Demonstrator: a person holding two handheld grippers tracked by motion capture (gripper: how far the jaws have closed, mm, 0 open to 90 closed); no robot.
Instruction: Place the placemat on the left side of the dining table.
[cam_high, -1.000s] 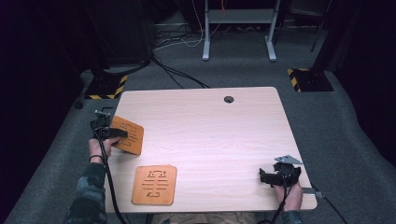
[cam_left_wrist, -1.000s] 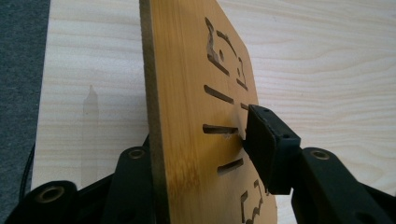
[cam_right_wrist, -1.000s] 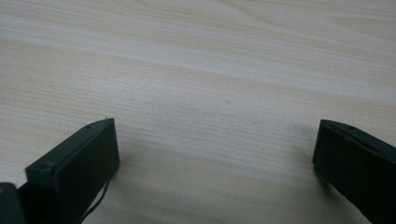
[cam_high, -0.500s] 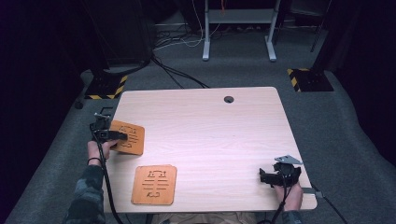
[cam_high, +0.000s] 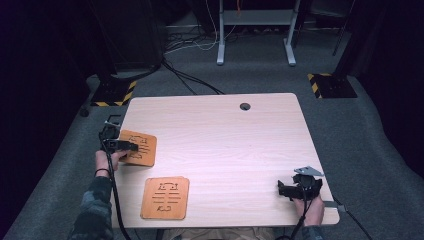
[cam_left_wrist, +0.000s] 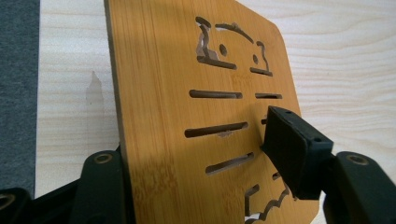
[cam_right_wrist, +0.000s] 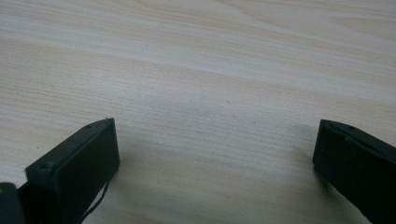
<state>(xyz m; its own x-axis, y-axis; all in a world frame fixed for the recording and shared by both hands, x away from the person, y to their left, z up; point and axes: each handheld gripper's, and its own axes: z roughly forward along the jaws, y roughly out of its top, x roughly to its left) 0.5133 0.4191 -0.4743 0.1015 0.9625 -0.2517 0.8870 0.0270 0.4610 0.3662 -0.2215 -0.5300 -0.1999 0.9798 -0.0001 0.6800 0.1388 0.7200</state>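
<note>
While a person at the near edge of the pale wooden bench (cam_high: 230, 150) works two hand-held tools, the right gripper (cam_high: 286, 190) rests near the front right corner, its jaws spread wide over bare wood and holding nothing. Nearer the left front lies a second bamboo trivet (cam_high: 165, 197), flat and apart from both tools. Farther along the left edge, the left gripper (cam_high: 131, 146) straddles the carved bamboo trivet (cam_left_wrist: 196, 116); its jaws have just been opening, and in the left gripper view the right pad stands just off the board's face, so the pinch looks released. The step in hand appears to be setting this trivet down at the left edge. The next move likely calls for backing the gripper off without dragging the board. A cable hole (cam_high: 245, 106) marks the far side.
</note>
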